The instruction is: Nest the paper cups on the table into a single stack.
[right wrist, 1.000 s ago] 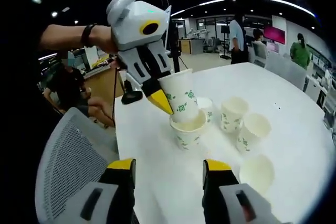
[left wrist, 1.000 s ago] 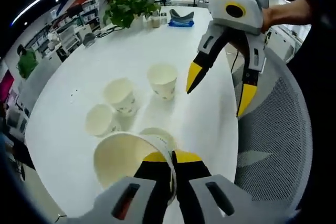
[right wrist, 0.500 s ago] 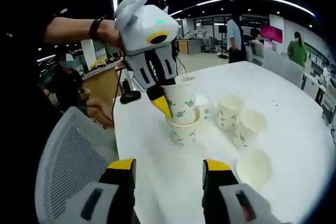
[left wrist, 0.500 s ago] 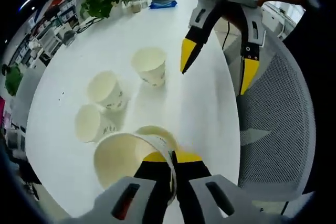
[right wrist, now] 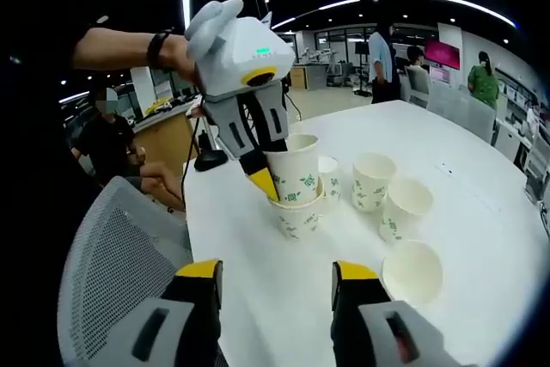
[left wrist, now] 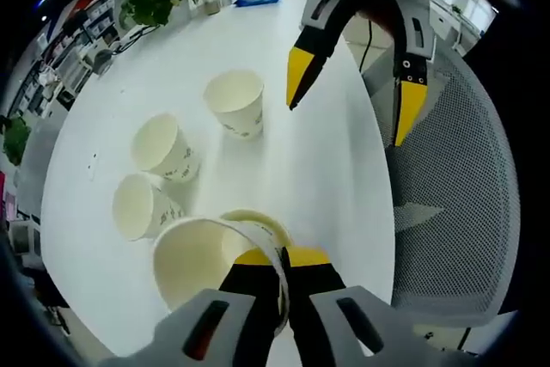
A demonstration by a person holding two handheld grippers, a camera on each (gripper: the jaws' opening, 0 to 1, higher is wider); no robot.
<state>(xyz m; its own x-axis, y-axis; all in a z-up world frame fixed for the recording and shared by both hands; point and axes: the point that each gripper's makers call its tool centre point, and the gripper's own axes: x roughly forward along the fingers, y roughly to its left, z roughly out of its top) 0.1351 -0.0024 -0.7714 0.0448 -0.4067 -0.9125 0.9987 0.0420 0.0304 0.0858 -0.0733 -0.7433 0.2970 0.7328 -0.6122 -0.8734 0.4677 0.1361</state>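
Left claw (right wrist: 268,180): pinching the held cup (right wrist: 294,169) by its rim, lowered partway into the bottom cup (right wrist: 295,218). Right claw (right wrist: 273,285): spread, holding nothing. Desk (left wrist: 318,161): white.

Grey-white housings on both claws, left claw (right wrist: 273,180) and right claw (left wrist: 348,100). Black jaws tipped yellow. Dark wristband (right wrist: 155,47) worn.

held cup (right wrist: 293,168) partly inside another cup (right wrist: 296,219) on the table (right wrist: 481,212); three loose cups (right wrist: 369,180) beside them — mesh chair (right wrist: 112,255) at the table's edge
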